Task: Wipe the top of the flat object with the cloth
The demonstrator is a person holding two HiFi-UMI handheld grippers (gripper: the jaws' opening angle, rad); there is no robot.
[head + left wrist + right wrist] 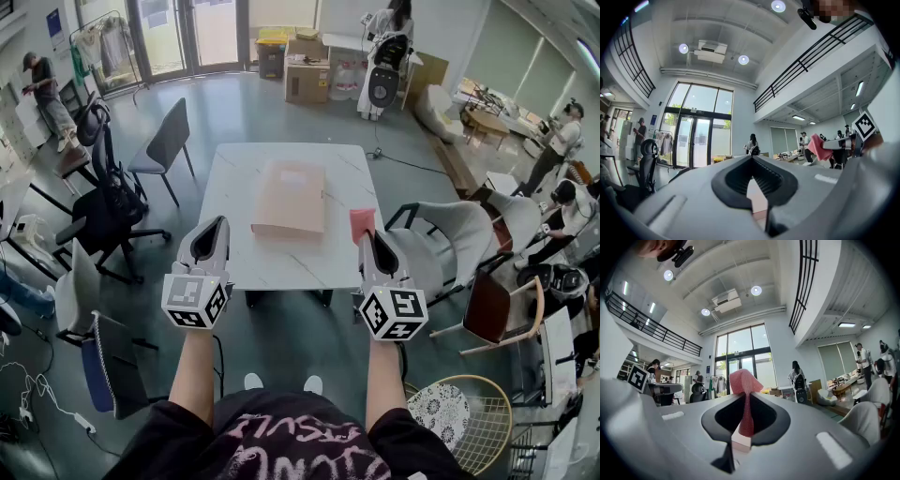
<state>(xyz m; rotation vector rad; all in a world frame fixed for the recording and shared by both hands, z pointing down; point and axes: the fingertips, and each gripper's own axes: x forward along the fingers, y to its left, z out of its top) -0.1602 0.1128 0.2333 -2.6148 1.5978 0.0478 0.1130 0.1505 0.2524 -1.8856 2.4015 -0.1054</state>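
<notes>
A flat tan folder [291,197] lies on the white marble table [234,178], in its middle toward the far side. My right gripper [368,236] hovers over the table's near right edge, shut on a pink-red cloth [362,223]. In the right gripper view the cloth [743,385] sticks up from the closed jaws of my right gripper [745,397]. My left gripper [217,223] is held level with it at the near left edge. Its jaws are together with nothing in them [751,161]. From the left gripper view the cloth [818,146] shows off to the right.
A black office chair [112,202] and a grey chair [169,141] stand left of the table. Grey armchairs [450,234] crowd its right side. Cardboard boxes [307,80] sit at the back. A wire basket [469,422] is at my lower right. Several people stand around the room.
</notes>
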